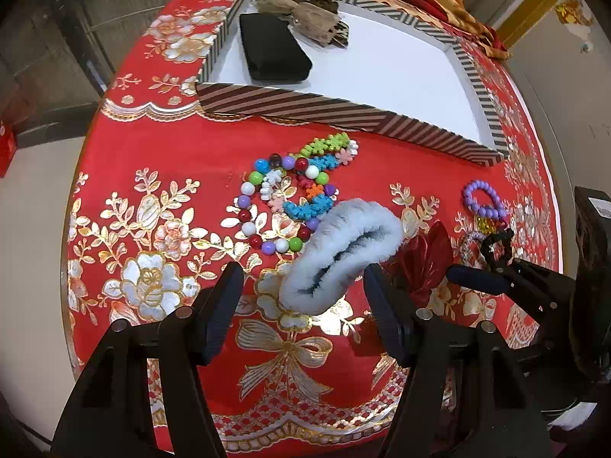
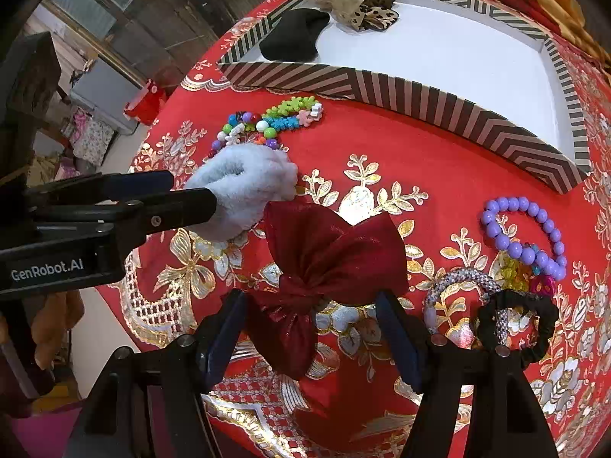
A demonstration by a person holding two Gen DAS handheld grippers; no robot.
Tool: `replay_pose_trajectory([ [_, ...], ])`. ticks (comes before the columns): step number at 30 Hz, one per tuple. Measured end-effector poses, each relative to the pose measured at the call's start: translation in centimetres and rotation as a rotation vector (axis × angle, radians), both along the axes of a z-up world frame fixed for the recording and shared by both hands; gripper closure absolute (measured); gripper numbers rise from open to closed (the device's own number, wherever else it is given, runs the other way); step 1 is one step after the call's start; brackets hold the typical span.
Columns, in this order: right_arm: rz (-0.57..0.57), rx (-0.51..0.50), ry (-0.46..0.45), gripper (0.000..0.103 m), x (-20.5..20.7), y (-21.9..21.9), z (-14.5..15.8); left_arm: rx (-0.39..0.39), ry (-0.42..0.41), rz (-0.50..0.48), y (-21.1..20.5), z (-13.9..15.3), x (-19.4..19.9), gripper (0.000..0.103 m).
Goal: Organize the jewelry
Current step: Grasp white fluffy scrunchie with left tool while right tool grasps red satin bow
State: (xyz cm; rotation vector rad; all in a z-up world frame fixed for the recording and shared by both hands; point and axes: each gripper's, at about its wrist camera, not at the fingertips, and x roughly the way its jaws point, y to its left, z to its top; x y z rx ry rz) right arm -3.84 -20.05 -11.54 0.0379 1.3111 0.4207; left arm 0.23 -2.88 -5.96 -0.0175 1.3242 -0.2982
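A fluffy white-grey scrunchie [image 1: 340, 252] lies on the red tablecloth between the fingers of my left gripper [image 1: 303, 286], which stands open around it; the pads do not press on it. Seen from the right wrist, the same scrunchie [image 2: 244, 191] is partly covered by the left gripper [image 2: 193, 192]. A dark red fabric bow [image 2: 332, 255] lies between the wide-apart fingers of my right gripper [image 2: 311, 299], also open. The bow [image 1: 424, 255] touches the scrunchie's right end. In the left wrist view one of the right gripper's fingers [image 1: 477, 282] shows beside the bow.
A striped box [image 1: 332, 110] with a white floor holds a black pouch [image 1: 273, 47] and printed scrunchies [image 1: 317, 19]. Colourful bead bracelets [image 1: 290, 191] lie before it. At the right are a purple bead bracelet [image 2: 523, 233], a silver bangle [image 2: 462, 278] and a black scrunchie [image 2: 534, 324].
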Motion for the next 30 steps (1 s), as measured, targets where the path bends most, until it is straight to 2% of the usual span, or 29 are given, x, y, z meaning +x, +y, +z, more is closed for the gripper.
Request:
replay_pose_trajectory([
  [4, -0.007, -0.029, -0.014, 0.035, 0.4, 0.4, -0.5, 0.008, 0.0, 0.007, 0.1, 0.1, -0.2, 0.038],
  [8, -0.034, -0.114, -0.05, 0.035, 1.1, 0.0, -0.8, 0.003, 0.01, 0.015, 0.2, 0.0, -0.7, 0.038],
  [13, -0.089, -0.102, -0.053, 0.035, 1.7, -1.9, -0.7, -0.001, 0.026, 0.01, -0.1, -0.5, -1.0, 0.038],
  [23, -0.086, -0.056, -0.051, 0.035, 1.5, -2.5, -0.8, 0.007, 0.052, 0.006, -1.2, -1.9, -0.6, 0.037],
  [24, -0.078, -0.057, -0.057, 0.039, 1.5, -2.3, -0.8, 0.0, 0.055, 0.007, -1.3, -2.0, -0.5, 0.038],
  [25, -0.068, -0.063, -0.067, 0.041, 1.5, -2.1, -0.8, -0.004, 0.052, 0.012, -1.3, -2.1, -0.5, 0.041],
  [27, -0.052, -0.059, -0.076, 0.054, 1.4, -1.6, -0.7, -0.003, 0.056, 0.028, -1.2, -2.4, -0.6, 0.067],
  [28, -0.041, -0.05, -0.078, 0.059, 1.3, -1.5, -0.7, -0.01, 0.072, 0.03, -1.1, -2.6, -0.5, 0.068],
  [29, -0.028, -0.044, -0.079, 0.068, 1.2, -1.3, -0.8, -0.024, 0.077, 0.035, -1.0, -2.6, -0.5, 0.072],
  [30, -0.017, -0.051, -0.085, 0.071, 1.1, -1.0, -0.8, -0.025, 0.075, 0.036, -0.9, -2.6, -0.6, 0.076],
])
